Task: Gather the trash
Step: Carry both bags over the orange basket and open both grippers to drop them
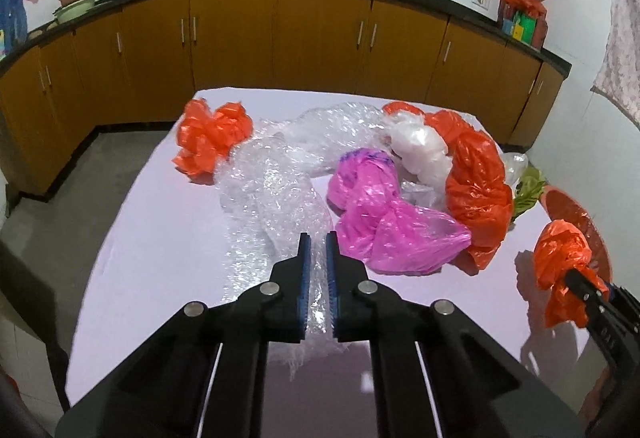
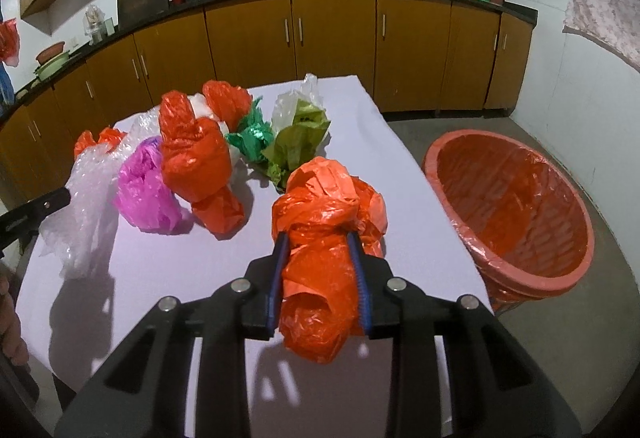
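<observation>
On the lilac-covered table (image 1: 160, 238) lies a pile of crumpled plastic: clear bubble wrap (image 1: 272, 190), a pink bag (image 1: 384, 222), a white bag (image 1: 424, 150) and orange bags (image 1: 476, 194). My left gripper (image 1: 318, 242) is shut on the near end of the bubble wrap. My right gripper (image 2: 317, 238) is shut on a bunched orange bag (image 2: 320, 278), held just above the table's near right part. The left wrist view shows that bag (image 1: 560, 250) at the right edge. A round basket (image 2: 532, 276) lined with orange plastic stands on the floor to the right of the table.
Green bags (image 2: 252, 138) and an olive one (image 2: 300, 138) lie at the far side of the pile, with another orange bag (image 1: 212, 138) at far left. Wooden cabinets (image 1: 236, 38) under a dark counter with woks run behind the table. Grey floor surrounds it.
</observation>
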A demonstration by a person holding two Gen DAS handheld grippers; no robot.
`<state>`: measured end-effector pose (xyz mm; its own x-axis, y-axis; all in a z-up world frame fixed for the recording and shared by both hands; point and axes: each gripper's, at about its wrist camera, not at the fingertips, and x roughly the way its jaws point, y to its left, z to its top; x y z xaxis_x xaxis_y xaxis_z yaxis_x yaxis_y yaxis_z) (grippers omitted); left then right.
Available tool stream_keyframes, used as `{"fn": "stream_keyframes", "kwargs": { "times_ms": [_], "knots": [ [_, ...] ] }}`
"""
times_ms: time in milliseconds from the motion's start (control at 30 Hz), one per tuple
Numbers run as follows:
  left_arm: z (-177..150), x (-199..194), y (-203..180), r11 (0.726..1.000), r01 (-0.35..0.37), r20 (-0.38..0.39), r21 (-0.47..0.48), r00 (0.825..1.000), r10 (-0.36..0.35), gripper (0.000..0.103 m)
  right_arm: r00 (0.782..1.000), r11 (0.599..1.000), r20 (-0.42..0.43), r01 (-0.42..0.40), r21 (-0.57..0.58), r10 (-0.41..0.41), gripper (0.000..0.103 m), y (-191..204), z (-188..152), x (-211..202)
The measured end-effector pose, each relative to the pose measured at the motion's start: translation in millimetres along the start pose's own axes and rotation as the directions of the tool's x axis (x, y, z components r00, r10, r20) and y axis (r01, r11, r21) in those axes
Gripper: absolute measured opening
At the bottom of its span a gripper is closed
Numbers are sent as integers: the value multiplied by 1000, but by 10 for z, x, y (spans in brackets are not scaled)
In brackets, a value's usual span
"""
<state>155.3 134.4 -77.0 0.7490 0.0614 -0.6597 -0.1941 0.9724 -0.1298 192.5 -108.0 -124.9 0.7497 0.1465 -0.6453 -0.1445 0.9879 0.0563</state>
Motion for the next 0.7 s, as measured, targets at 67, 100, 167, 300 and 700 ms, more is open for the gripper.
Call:
{"fn": "stream_keyframes", "kwargs": {
  "times_ms": [67,100,167,300,700],
  "knots": [
    [17,-73,75,1000,6,7,-7,1000,-6,6,1000,1000,9,-4,3,4,30,-14,16,-43],
    [29,-120,107,1000,12,14,-11,1000,-12,6,1000,1000,14,-6,3,6,29,-16,27,-66],
    [63,-201,125,1000,19,28,-7,999,-19,6,1000,1000,23,-9,1,9,29,-14,52,-109],
    [168,-362,62,999,38,68,25,997,-40,5,999,1000,48,-17,-1,17,28,-20,111,-202],
    [467,-696,-575,972,190,127,137,970,-208,5,993,999,115,22,31,-26,26,-368,308,-440]
  ]
}}
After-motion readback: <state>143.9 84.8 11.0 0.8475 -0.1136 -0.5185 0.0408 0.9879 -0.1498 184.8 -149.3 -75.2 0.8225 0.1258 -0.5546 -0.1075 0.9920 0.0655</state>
